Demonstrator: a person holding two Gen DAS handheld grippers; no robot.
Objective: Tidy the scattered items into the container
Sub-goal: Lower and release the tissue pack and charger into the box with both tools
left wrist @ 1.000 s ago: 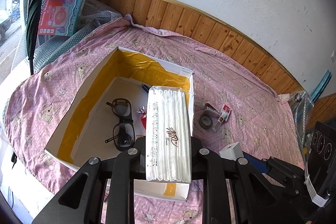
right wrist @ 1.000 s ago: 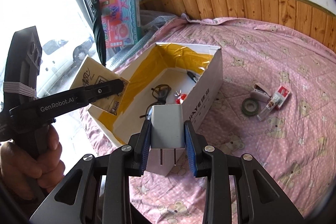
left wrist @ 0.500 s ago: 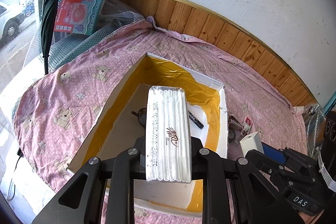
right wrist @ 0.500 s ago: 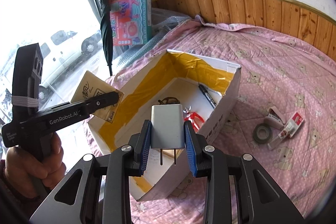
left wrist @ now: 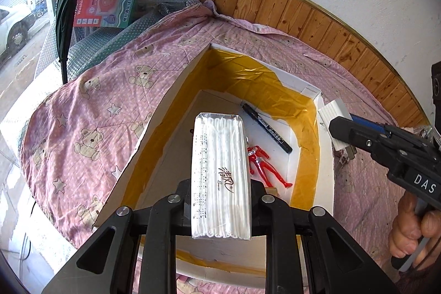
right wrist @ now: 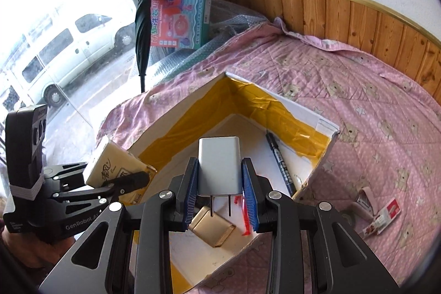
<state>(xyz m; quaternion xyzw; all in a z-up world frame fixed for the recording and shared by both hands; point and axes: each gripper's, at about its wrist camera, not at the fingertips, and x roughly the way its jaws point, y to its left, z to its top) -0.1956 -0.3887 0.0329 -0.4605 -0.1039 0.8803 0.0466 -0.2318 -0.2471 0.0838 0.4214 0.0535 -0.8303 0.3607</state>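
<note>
Left jaws clamp a soft tissue pack (left wrist: 220, 175), right a boxy charger (right wrist: 219, 167)

Open-topped box (right wrist: 325, 128): clear from above, my two tools over it. Floor taken on the right by a black marker (left wrist: 266, 128) and red figure (left wrist: 264, 163), a gold piece (right wrist: 212, 229) at the near end; left half bare. Walls stand all round. Pink bedspread (right wrist: 372, 106) beyond lies mostly free.
</note>
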